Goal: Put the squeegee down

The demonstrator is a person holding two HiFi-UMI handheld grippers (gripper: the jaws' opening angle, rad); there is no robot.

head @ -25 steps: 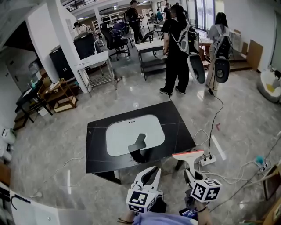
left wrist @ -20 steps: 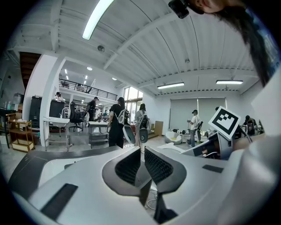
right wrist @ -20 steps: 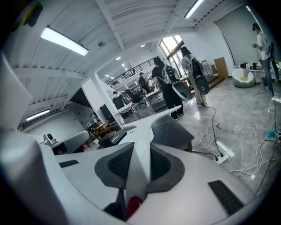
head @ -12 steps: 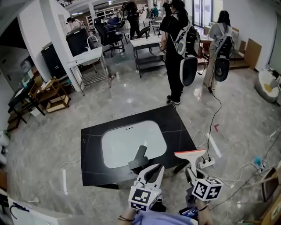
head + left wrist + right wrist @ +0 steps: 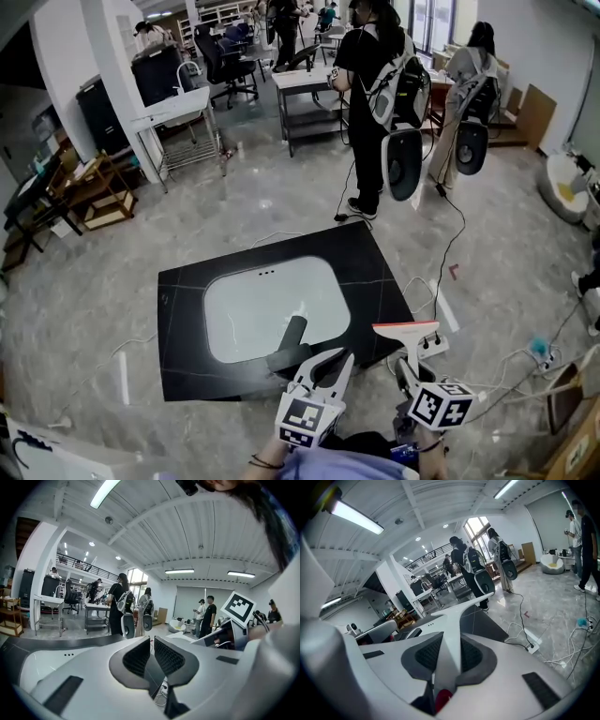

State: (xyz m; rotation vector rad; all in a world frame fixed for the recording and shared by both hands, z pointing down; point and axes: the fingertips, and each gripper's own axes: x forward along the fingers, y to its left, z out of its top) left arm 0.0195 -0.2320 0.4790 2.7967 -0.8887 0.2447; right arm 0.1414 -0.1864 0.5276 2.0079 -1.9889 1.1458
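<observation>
Black desk [image 5: 187, 375] w/ white sink basin [image 5: 253, 309] is lying low on the floor, grey faucet [image 5: 289, 342] standing at the basin's near edge. L tool [image 5: 339, 358] is hovering just beside the faucet at the desk's near edge, jaws sitting narrow, almost together, nothing btwn them. R tool [image 5: 405, 370] is gripping the squeegee [image 5: 405, 330] by its handle, pads pressing both sides. The squeegee is hanging in the air just off the desk's near-right corner, blade end up top and crosswise, above floor cables.
</observation>
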